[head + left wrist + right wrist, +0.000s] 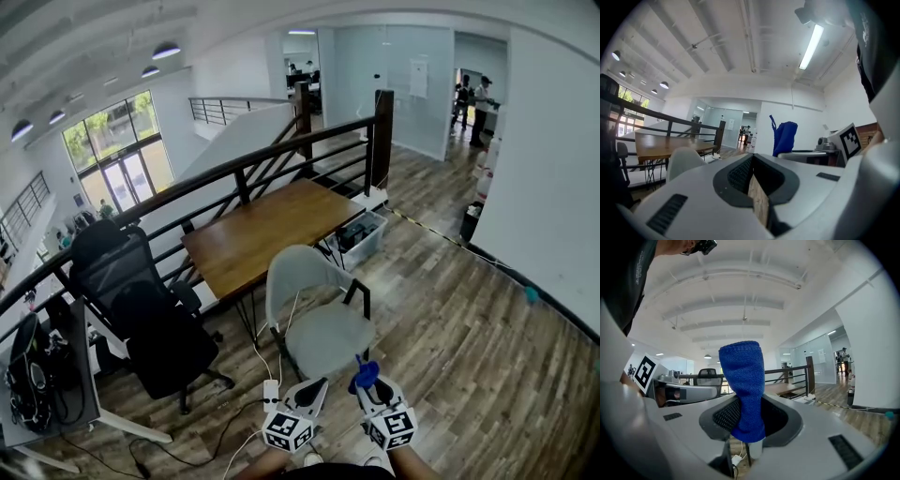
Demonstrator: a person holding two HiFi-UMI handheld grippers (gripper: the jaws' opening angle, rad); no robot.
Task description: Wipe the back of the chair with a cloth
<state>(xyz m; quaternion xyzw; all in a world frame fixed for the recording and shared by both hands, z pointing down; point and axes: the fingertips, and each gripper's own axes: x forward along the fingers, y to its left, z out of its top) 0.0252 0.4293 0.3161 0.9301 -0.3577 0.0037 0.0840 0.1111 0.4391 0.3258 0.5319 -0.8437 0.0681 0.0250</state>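
While R gripper point(747, 430) pinches cloth point(743, 376), L gripper point(754, 187) jaws together, empty, chair point(302, 274) at 12 o'clock untouched: wiping all pending.

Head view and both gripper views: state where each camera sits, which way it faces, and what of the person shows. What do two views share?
Head view: on the person's head, facing steeply down at the white chair and wooden table; left claw and right claw show.
Left gripper view: on the left claw, facing forward and upward, jaws together; dark shirt at right.
Right gripper view: on the right claw, facing likewise; shirt upper left.
Shared: all three show the blue cloth the right claw clamps.
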